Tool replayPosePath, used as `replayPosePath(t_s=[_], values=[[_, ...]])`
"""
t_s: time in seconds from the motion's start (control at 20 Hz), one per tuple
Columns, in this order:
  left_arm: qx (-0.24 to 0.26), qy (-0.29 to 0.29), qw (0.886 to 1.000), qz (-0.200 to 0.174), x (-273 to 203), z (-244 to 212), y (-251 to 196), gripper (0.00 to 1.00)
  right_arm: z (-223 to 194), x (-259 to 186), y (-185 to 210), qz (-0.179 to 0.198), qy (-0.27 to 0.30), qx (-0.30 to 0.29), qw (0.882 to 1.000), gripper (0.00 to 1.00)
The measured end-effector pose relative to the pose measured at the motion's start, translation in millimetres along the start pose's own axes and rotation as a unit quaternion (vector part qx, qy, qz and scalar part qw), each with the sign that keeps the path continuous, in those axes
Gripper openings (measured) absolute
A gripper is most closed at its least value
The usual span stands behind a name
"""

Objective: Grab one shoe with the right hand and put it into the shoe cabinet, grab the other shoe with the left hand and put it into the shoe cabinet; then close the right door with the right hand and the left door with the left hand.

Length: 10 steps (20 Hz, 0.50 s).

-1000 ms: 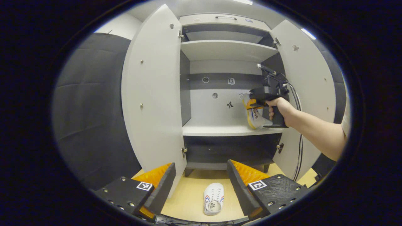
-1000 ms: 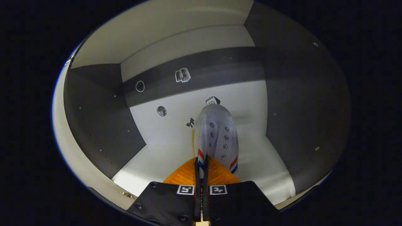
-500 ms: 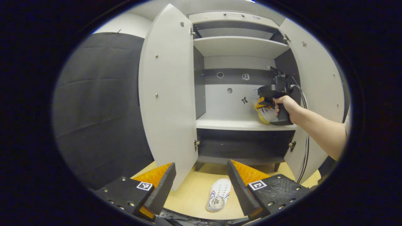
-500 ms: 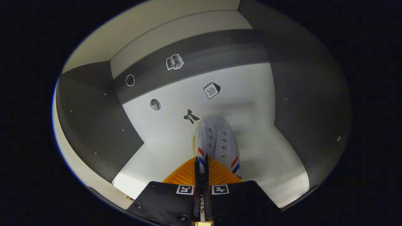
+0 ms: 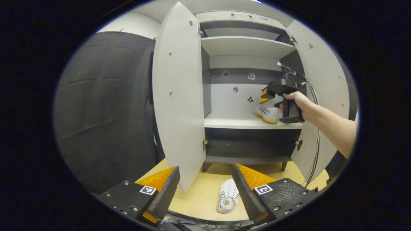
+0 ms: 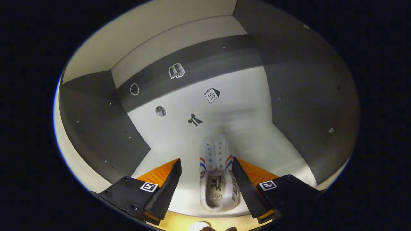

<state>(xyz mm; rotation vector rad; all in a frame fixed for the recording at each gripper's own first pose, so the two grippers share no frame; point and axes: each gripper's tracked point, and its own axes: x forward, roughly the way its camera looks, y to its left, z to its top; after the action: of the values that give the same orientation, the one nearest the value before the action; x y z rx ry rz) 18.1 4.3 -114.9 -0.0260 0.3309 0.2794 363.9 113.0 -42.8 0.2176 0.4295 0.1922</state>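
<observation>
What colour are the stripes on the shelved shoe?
Red and blue stripes on the white shoe, clearest in the right gripper view.

Shoe cabinet (image 5: 179, 96): smooth matt laminate board, pale panels, dark grey side walls, small metal hinges (image 5: 204, 142). Shoe on the shelf (image 6: 218, 179): white canvas-like cloth upper, punched eyelets. Floor (image 5: 205, 195): smooth pale wood-look surface. Booth wall (image 5: 102, 106): matt dark cloth, creased.
</observation>
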Motion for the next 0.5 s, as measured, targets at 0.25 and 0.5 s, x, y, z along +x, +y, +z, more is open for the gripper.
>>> replayPosePath(t_s=[0.25,0.5], values=[[0.006,-0.010,0.999,-0.045,-2.3,-1.6,0.5,0.94,-8.8,-66.6,8.2,-0.011,-0.047,-0.041,0.998,0.98],[0.033,0.006,0.995,-0.091,-2.7,-35.5,-0.6,0.94,-32.7,-131.1,19.1,0.003,-0.066,-0.091,0.994,0.98]])
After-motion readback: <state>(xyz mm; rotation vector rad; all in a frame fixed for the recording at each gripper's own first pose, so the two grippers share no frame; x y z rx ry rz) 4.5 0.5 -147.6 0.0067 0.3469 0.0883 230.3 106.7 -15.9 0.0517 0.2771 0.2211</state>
